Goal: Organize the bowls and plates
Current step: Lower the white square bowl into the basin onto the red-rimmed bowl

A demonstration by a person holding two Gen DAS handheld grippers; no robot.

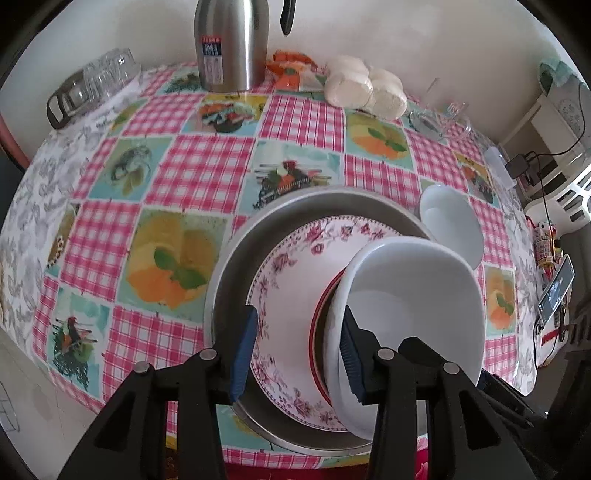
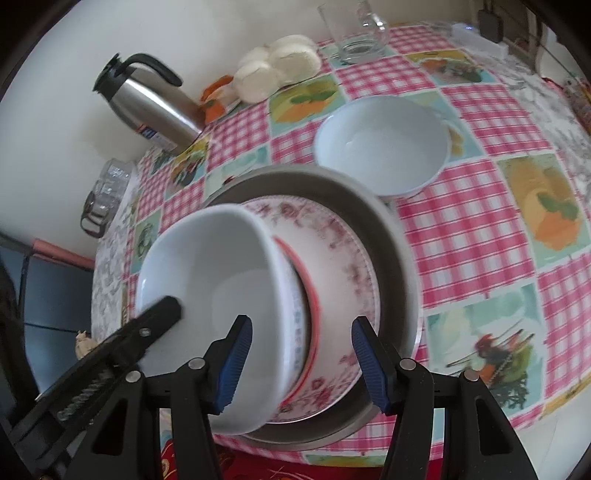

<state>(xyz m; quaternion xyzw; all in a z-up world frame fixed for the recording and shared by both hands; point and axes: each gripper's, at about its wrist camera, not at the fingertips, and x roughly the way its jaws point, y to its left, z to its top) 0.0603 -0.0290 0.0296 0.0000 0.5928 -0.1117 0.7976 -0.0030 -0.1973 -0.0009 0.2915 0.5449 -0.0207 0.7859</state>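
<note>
A metal tray (image 1: 236, 254) holds a pink-flowered plate (image 1: 295, 288), a red-rimmed dish (image 1: 318, 325) and, on top, a tilted white bowl (image 1: 417, 302). My left gripper (image 1: 297, 354) is open over the plate, its right finger (image 1: 351, 354) at the bowl's rim. In the right wrist view my right gripper (image 2: 302, 363) is open, astride the near wall of that bowl (image 2: 221, 266) above the flowered plate (image 2: 343, 243) and tray (image 2: 399, 258). A second white bowl (image 2: 382, 146) stands alone on the cloth behind; it also shows in the left wrist view (image 1: 452, 225).
A steel thermos (image 1: 231, 44) stands at the back beside wrapped white buns (image 1: 364, 86). Clear glasses (image 1: 98, 79) sit on a rack at back left. A glass mug (image 2: 356, 31) stands at back right. The checked tablecloth (image 1: 199, 170) covers a round table.
</note>
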